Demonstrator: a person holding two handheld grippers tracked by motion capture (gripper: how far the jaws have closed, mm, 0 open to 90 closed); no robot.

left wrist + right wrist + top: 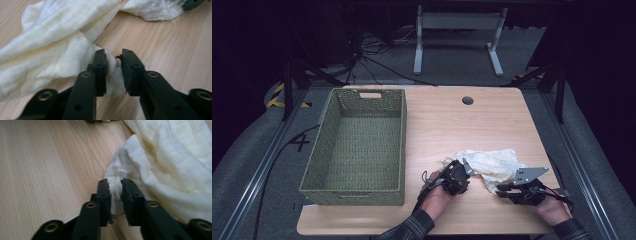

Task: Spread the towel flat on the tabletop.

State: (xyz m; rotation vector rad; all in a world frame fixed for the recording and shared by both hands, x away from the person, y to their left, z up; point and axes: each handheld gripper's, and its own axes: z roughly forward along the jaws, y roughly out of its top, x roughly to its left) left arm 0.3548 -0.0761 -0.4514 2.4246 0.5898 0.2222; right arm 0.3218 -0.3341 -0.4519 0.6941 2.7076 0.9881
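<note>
At the table's (492,110) near right corner, with both grippers' jaws pinching the cream cloth's (492,162) near edge, left gripper (113,72) and right gripper (115,197) should lift evenly, keeping their 2 bites firm.

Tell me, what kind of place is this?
Probably a lab or recording workshop, not a home: a bare wooden table on grey carpet, loose cables on the floor behind it, metal rails alongside, and yellow-black hazard tape.
</note>
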